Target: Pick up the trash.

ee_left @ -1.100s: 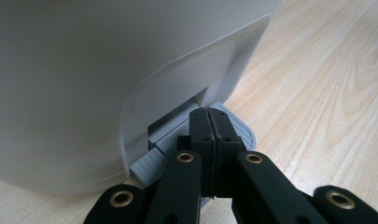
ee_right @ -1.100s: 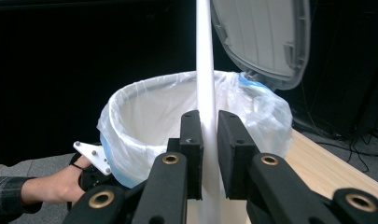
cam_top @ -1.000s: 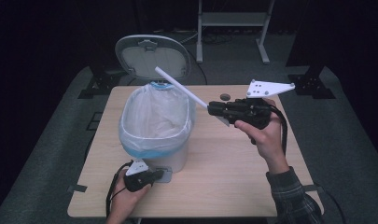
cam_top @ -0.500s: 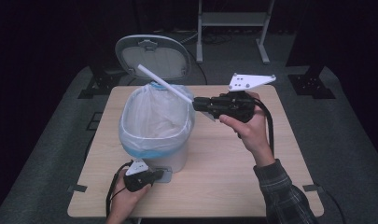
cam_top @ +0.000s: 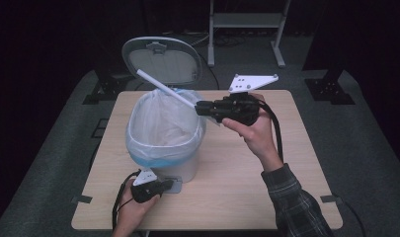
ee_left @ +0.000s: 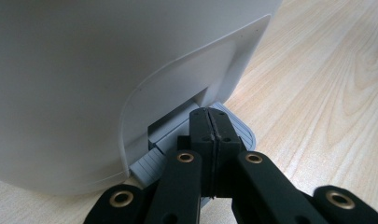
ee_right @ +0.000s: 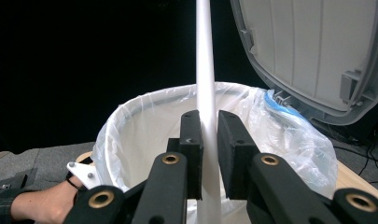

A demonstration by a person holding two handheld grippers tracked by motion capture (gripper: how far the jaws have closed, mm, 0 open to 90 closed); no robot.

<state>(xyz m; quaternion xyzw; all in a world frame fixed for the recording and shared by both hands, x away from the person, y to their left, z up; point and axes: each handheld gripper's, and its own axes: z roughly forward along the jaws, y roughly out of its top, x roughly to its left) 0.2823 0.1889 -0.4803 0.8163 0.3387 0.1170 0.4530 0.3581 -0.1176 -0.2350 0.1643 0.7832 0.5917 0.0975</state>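
White plastic tube [cam_top: 165,89], long and thin, is riding clamped in the right gripper [cam_top: 201,107], slanting over the open mouth of the white pedal bin [cam_top: 187,168]. Left gripper [ee_left: 210,122], jaws shut on nothing, is pressing the grey pedal [ee_left: 240,130], propping the grey lid [cam_top: 163,59] up. Best tip the tube down before releasing. Clear liner bag [cam_top: 160,123] is looking empty.

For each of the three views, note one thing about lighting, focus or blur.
High view: lit table against black surroundings; bin slightly soft. Left gripper view: wood grain sharp, the close bin wall a featureless grey blur, left gripper crisp. Right gripper view: white tube bright against a black background, right gripper clear.
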